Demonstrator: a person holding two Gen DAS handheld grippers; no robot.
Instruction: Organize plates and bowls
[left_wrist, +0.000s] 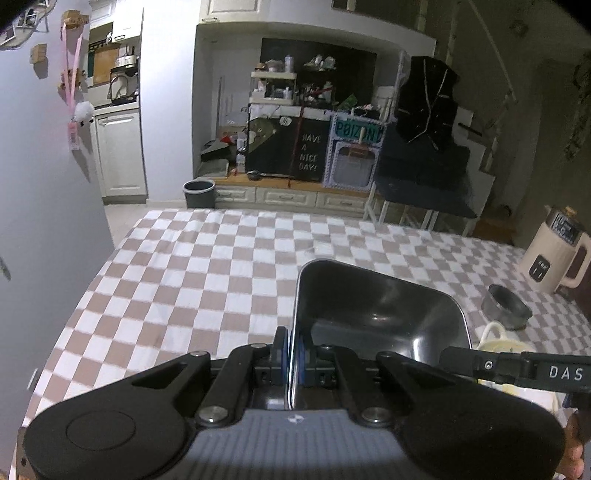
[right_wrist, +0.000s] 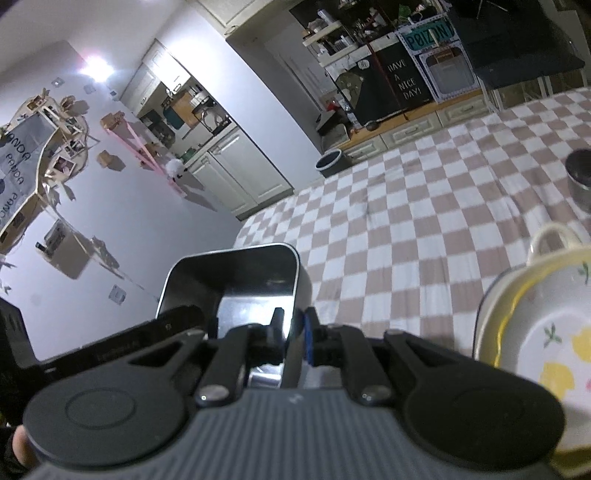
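A dark square metal tray (left_wrist: 376, 314) is held over the checkered table. My left gripper (left_wrist: 293, 354) is shut on the tray's left rim. My right gripper (right_wrist: 295, 332) is shut on the tray's (right_wrist: 236, 280) right rim, and the tray tilts in that view. A white plate with yellow floral print (right_wrist: 546, 332) sits in a cream handled dish at my right; its handle also shows in the left wrist view (left_wrist: 495, 336). A small round metal bowl (left_wrist: 506, 302) stands further right; it also shows in the right wrist view (right_wrist: 580, 170).
The checkered tablecloth (left_wrist: 207, 280) covers the table. A cream electric kettle (left_wrist: 554, 254) stands at the table's right edge. A grey waste bin (left_wrist: 199, 192) and low cabinets lie beyond the far edge. A white wall runs along the left.
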